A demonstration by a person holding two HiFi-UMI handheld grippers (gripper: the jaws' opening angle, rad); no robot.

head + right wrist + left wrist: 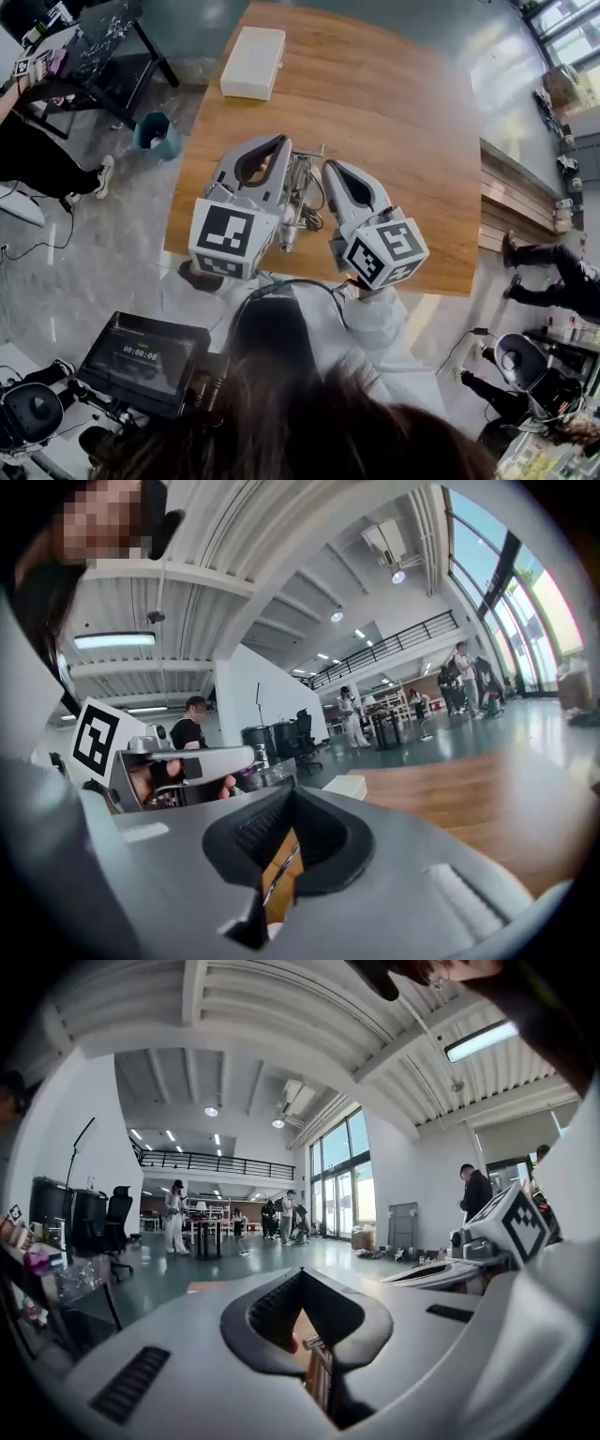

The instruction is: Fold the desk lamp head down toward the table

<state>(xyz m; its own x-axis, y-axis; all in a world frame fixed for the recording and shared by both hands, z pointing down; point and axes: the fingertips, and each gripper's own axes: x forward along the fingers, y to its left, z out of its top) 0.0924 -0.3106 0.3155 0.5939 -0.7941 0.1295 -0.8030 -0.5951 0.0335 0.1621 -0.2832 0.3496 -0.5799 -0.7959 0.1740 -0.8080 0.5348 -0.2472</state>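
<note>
In the head view a silver metal desk lamp (298, 199) lies low on the wooden table (403, 112), between my two grippers and partly hidden by them. My left gripper (279, 143) hovers just left of it, jaws shut with nothing in them. My right gripper (330, 169) hovers just right of it, also shut and empty. In the left gripper view the shut jaws (302, 1275) point out level over the room, and a strip of the lamp's metal (320, 1379) shows beneath them. The right gripper view shows its shut jaws (289, 795) with a thin metal rod (280, 866) under them.
A white box (253, 62) rests at the table's far left corner. A teal bin (156, 134) stands on the floor left of the table. A monitor (141, 361) sits at the lower left. People stand on the floor at the left (37, 159) and right (553, 272).
</note>
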